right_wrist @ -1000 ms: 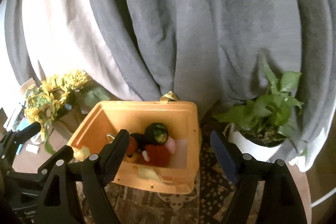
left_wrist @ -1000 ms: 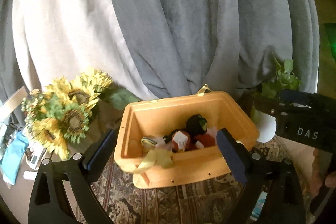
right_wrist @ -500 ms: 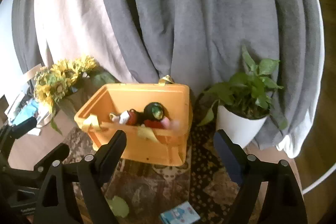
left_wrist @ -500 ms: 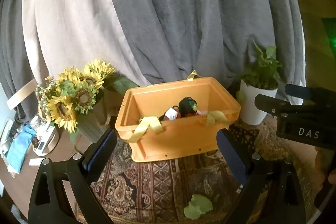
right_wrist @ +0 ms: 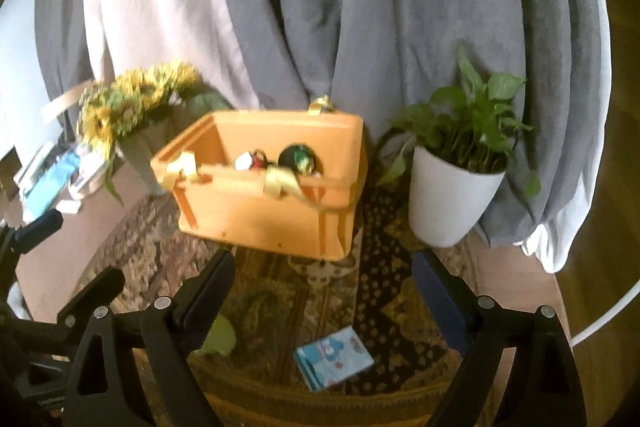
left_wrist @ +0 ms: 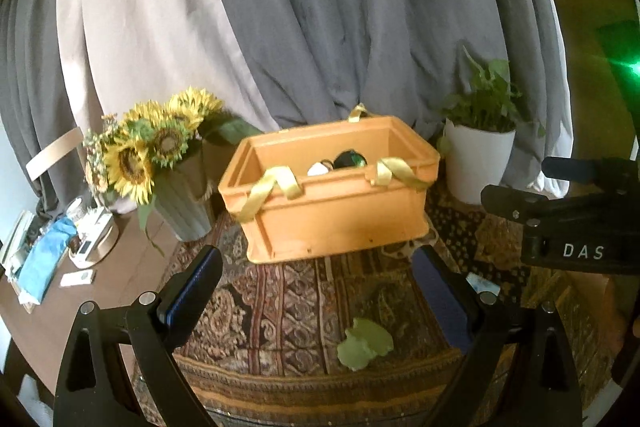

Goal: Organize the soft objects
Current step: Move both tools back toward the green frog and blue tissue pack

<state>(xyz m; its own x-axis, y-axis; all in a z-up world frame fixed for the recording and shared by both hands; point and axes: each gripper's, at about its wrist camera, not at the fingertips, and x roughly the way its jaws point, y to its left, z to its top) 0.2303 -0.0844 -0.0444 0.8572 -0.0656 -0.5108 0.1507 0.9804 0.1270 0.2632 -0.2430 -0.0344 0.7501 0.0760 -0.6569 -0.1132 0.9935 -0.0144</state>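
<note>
An orange bin (left_wrist: 336, 215) with yellow ribbon handles stands on a patterned rug (left_wrist: 304, 303); it also shows in the right wrist view (right_wrist: 264, 211). Several soft toys (right_wrist: 296, 157) lie inside, only their tops showing. A pale green soft object (left_wrist: 364, 343) lies on the rug in front of the bin, between the fingers of my left gripper (left_wrist: 316, 271), which is open and empty. In the right wrist view it (right_wrist: 218, 339) is partly hidden by the left finger. My right gripper (right_wrist: 324, 275) is open and empty, short of the bin, above a blue packet (right_wrist: 334, 357).
A vase of sunflowers (left_wrist: 156, 151) stands left of the bin, a white potted plant (right_wrist: 456, 199) to its right. Grey and beige curtains (left_wrist: 320, 27) hang behind. Small items and a blue cloth (left_wrist: 44, 267) lie at the table's left edge.
Both grippers have pulled back and away from the bin. The rug, the green soft object and the blue packet have come into view. Both stay open.
</note>
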